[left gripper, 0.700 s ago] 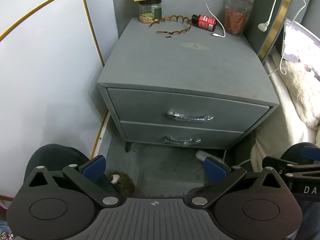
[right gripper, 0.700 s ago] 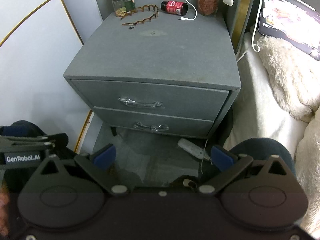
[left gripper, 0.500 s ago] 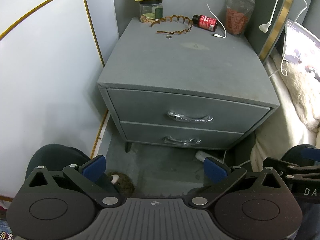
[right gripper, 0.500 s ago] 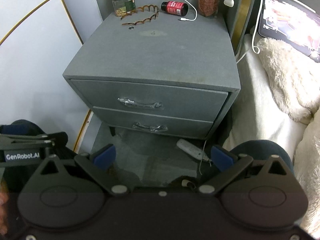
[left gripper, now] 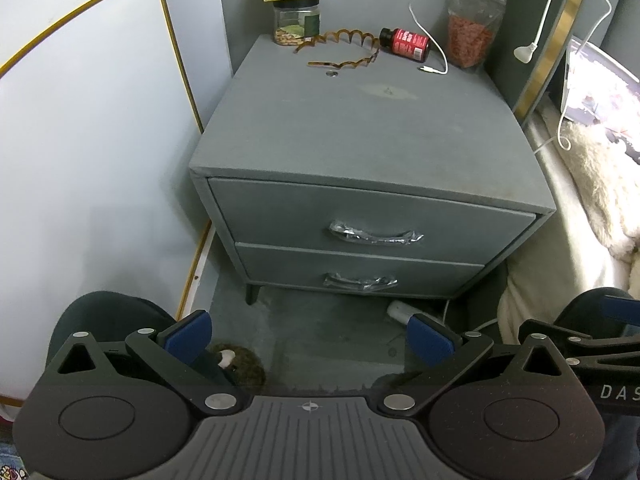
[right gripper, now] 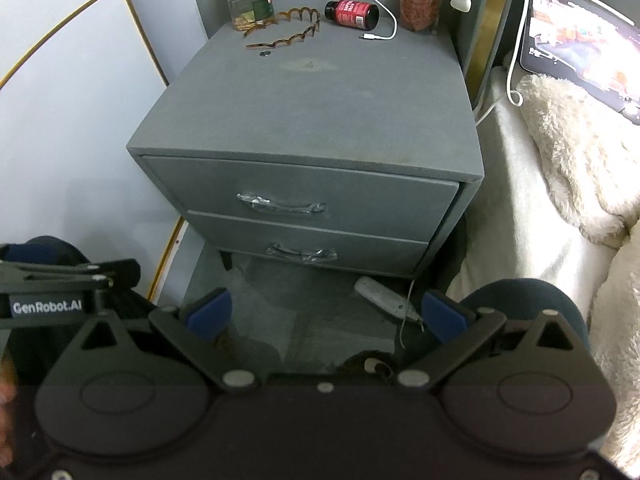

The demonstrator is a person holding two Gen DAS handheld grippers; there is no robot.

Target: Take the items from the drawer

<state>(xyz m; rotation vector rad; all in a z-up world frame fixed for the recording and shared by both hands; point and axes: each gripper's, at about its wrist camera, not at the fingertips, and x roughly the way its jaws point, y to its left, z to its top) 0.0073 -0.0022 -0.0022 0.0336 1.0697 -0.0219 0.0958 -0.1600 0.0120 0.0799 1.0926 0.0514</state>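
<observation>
Right wrist view took in a lit tablet screen (right gripper: 582, 36) propped on the bed, which the left wrist view caught only at its edge. Both the left gripper (left gripper: 308, 334) and right gripper (right gripper: 326, 314) hung wide open and empty, well short of the grey nightstand (left gripper: 360, 136). Its top drawer (left gripper: 372, 220) and bottom drawer (left gripper: 360, 270) sat shut, handles wrapped in crinkled plastic.

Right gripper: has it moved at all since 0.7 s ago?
No. The grey fabric nightstand and its top drawer's silver handle keep the same places in the right wrist view, so the right gripper stayed put, open.
</observation>
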